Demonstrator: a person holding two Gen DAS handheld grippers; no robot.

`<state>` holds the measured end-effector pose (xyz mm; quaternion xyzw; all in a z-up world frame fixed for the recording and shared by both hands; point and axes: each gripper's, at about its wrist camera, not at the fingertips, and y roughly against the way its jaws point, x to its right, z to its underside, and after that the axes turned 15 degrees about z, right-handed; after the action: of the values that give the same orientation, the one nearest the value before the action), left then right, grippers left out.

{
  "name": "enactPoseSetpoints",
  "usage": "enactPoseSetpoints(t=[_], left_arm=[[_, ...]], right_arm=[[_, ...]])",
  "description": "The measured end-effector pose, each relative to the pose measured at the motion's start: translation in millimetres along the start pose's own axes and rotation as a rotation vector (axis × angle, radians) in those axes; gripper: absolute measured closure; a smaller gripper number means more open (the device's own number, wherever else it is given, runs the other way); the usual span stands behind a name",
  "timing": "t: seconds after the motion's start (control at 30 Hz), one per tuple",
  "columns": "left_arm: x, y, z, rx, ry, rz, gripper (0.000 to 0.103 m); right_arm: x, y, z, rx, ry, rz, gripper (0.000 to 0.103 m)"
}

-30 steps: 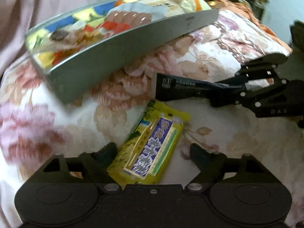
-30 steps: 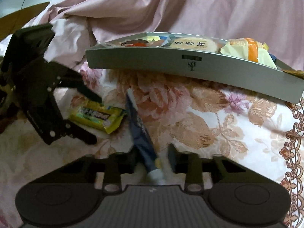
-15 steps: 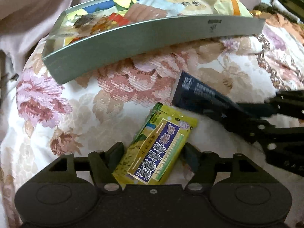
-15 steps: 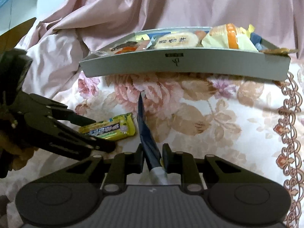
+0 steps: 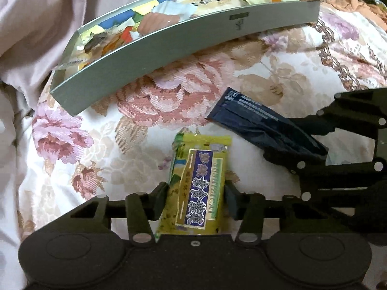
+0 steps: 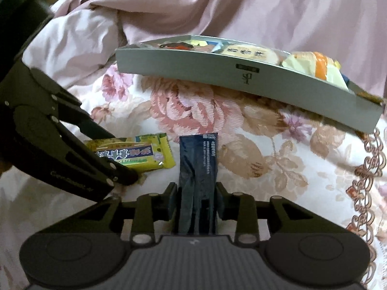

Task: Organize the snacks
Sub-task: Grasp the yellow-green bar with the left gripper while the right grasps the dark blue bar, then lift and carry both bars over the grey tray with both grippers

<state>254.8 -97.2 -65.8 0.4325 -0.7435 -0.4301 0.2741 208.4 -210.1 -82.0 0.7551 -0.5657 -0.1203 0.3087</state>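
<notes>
My left gripper (image 5: 196, 198) is shut on a yellow snack packet (image 5: 200, 181) with a blue label, held just above the flowered cloth. My right gripper (image 6: 196, 193) is shut on a dark blue snack packet (image 6: 198, 166), which also shows in the left wrist view (image 5: 261, 125). The left gripper (image 6: 116, 154) and yellow packet (image 6: 135, 153) show at the left of the right wrist view. A grey tray (image 5: 169, 55) full of snacks lies beyond both; it also shows in the right wrist view (image 6: 217, 72).
A flowered cloth (image 5: 145, 125) covers the soft surface under everything. Pink fabric (image 6: 217, 7) is heaped behind the tray. The cloth's embroidered border (image 6: 367, 169) runs along the right.
My left gripper has closed on the yellow packet. The dark blue packet has turned from edge-on to flat in my right gripper. Both grippers have shifted relative to the tray.
</notes>
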Motion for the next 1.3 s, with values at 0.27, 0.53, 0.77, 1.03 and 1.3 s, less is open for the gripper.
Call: enactPoseSetpoints(t=[0.27, 0.53, 0.77, 1.03, 1.3], left_arm=[[11, 4, 9, 0.008, -0.028, -0.066, 0.052], [15, 23, 16, 0.074, -0.031, -0.142, 0.052], [20, 42, 13, 0.130, -0.033, -0.178, 0.052], [23, 64, 8, 0.179, -0.024, -0.200, 0.052], [22, 88, 1, 0.249, -0.006, -0.226, 0.052]], right_arm=[[-21, 14, 5, 0.097, 0.203, 0.116, 0.078], [-47, 22, 21, 0.230, 0.447, 0.269, 0.084], [-53, 30, 25, 0.341, 0.531, 0.363, 0.085], [-52, 45, 24, 0.420, 0.538, 0.424, 0.086], [-50, 52, 20, 0.492, 0.519, 0.487, 0.086]])
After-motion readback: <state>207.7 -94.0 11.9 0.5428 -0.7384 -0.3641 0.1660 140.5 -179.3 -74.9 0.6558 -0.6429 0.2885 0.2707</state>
